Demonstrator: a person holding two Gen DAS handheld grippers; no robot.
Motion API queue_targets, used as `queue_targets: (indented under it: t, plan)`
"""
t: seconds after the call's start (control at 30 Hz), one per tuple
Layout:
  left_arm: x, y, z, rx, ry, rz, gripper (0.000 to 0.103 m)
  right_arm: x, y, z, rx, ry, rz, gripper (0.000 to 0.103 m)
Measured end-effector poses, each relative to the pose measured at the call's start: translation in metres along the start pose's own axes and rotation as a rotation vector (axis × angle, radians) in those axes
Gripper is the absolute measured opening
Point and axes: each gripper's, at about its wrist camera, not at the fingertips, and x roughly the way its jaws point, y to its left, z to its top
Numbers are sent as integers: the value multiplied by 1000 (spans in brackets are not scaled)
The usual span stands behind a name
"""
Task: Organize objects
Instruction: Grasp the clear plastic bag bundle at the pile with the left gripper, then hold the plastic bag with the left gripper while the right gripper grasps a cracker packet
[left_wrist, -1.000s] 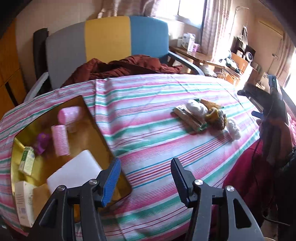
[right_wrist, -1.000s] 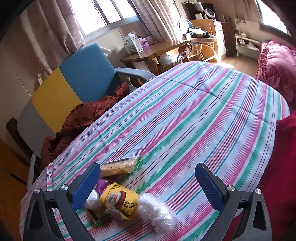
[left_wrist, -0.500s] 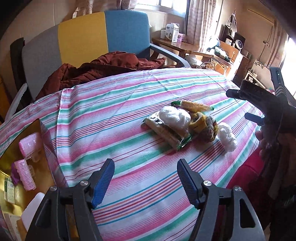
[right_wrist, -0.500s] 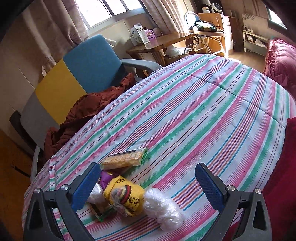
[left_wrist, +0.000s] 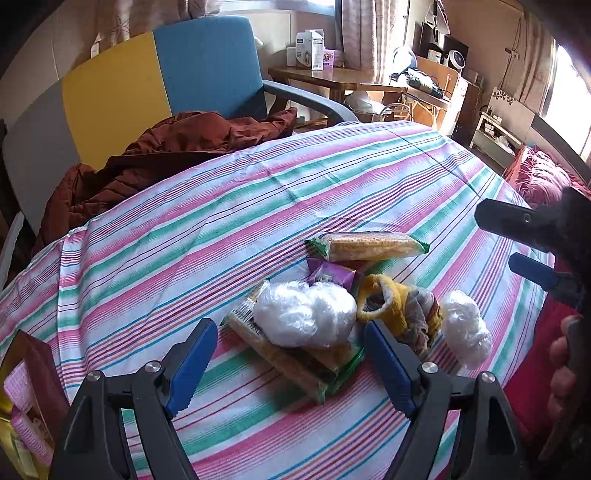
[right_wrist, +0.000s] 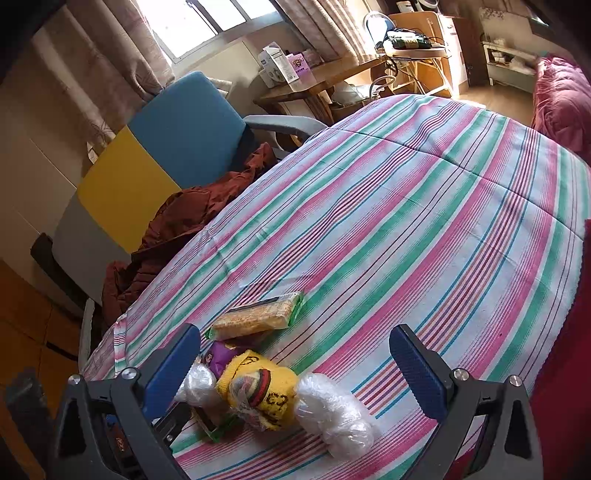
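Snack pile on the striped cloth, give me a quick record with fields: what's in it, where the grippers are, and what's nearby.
surface: striped cloth
pile: two cracker packs, purple packet, two clear plastic bundles, yellow knit item
stacking: one plastic bundle lies on the near cracker pack
left gripper: open, empty, facing the pile
right gripper: open, empty, above the pile
nearby: chair with brown jacket

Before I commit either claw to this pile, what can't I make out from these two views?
- Lower cracker pack: label hidden under the white plastic bag, left view.
- Purple packet: mostly covered by the yellow sock, right view.
- Gold tray: cut off by the left view's edge.
- Right claw: open.
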Motion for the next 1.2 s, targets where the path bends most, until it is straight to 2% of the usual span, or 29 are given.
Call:
queue_targets:
  t: [0.2,0.23,0.3,0.47,0.7,0.87,1.0,1.13,1.2]
  plan:
    - [36,-2,13,-7,48,16,83,2,-2,1,12,9,6,103]
    - [41,-1,14,-13,59,6,80,2,-2,1,12,10,5,103]
    - [45,3,11,-33,70,-26,66,3,-2,1,12,12,3,103]
    - [14,14,-2,-65,-8,-69,63,3,-5,2,19,12,-5,103]
    - [-33,26,-52,-98,-38,-67,63,5,-2,0,3,21,-25,103]
    - [-40,34,-100,-104,-6,-7,63,5,2,-1,-23,21,-47,103]
    - [-28,38,-127,-116,51,15,63,2,11,-3,-64,16,7,103]
    - [-28,34,-135,-85,27,31,61,4,33,-11,-148,65,143,103]
    - [-28,33,-136,-80,18,34,61,5,52,-21,-237,96,200,103]
